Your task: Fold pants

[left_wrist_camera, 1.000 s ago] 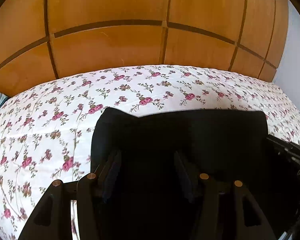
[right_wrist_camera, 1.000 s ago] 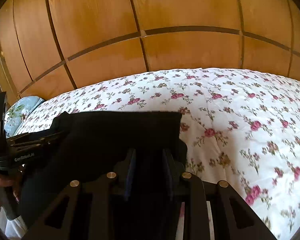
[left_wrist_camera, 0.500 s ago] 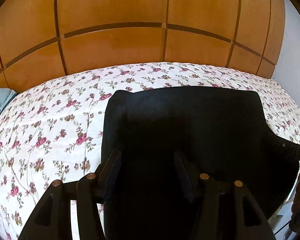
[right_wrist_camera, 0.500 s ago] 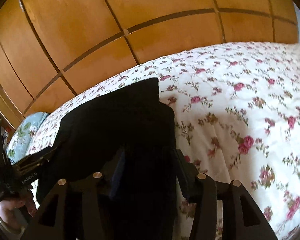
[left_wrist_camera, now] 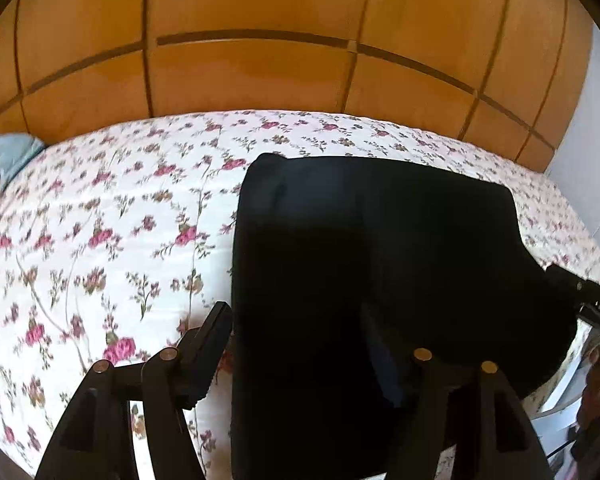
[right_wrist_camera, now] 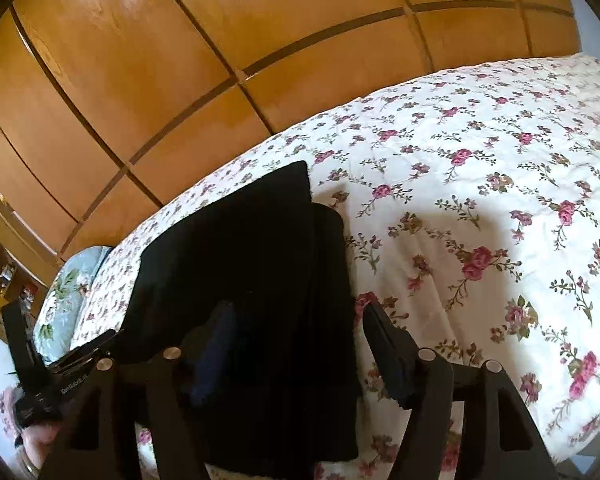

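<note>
Floral bedspread [left_wrist_camera: 100, 216] carries folded black pants [left_wrist_camera: 340, 260]; both hand-held grippers [left_wrist_camera: 300, 348] [right_wrist_camera: 304, 344] gape wide, straddling them.

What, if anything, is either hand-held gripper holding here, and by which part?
Nothing. Both the left hand-held gripper and the right hand-held gripper stand open over the near edge of the folded black pants, which lie on the floral bedspread.

You're looking at a bed [left_wrist_camera: 100, 240] under a white bedspread [right_wrist_camera: 480, 200] printed with pink roses. Behind it rises a wall of glossy orange wood panels [left_wrist_camera: 252, 76]. A pale blue floral pillow [right_wrist_camera: 66, 296] lies at your left.
</note>
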The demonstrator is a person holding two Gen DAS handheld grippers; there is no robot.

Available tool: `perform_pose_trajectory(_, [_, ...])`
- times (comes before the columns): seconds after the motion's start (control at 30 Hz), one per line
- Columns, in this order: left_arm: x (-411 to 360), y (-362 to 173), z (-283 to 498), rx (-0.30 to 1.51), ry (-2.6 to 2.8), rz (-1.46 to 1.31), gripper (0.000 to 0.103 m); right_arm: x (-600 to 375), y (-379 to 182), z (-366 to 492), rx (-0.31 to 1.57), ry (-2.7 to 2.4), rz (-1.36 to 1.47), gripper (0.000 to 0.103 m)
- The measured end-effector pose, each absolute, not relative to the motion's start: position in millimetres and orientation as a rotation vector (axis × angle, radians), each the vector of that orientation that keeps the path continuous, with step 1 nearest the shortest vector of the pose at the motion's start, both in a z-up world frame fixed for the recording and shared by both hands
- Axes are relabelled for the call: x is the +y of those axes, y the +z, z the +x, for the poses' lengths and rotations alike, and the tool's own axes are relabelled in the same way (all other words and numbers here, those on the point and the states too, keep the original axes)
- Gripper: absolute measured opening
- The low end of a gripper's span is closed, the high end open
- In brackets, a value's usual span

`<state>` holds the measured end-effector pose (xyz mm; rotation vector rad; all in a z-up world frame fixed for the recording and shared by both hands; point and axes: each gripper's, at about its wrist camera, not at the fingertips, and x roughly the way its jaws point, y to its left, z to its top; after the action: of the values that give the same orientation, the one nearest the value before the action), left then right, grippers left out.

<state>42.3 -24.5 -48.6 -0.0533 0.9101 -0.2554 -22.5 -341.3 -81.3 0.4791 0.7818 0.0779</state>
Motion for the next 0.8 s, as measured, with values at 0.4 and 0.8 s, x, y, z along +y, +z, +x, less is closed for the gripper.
perform_pose_trajectory(0.4, [-18,-48,37,0.924,-0.287,-0.077,0.068,-323,-90,-8,0.847,0.071,0.376,0.070])
perform_pose_trajectory(0.8, [2,-70,60,1.069,-0.414,-0.267,0.086,-354,-122,9,0.912,0.206,0.577,0.079])
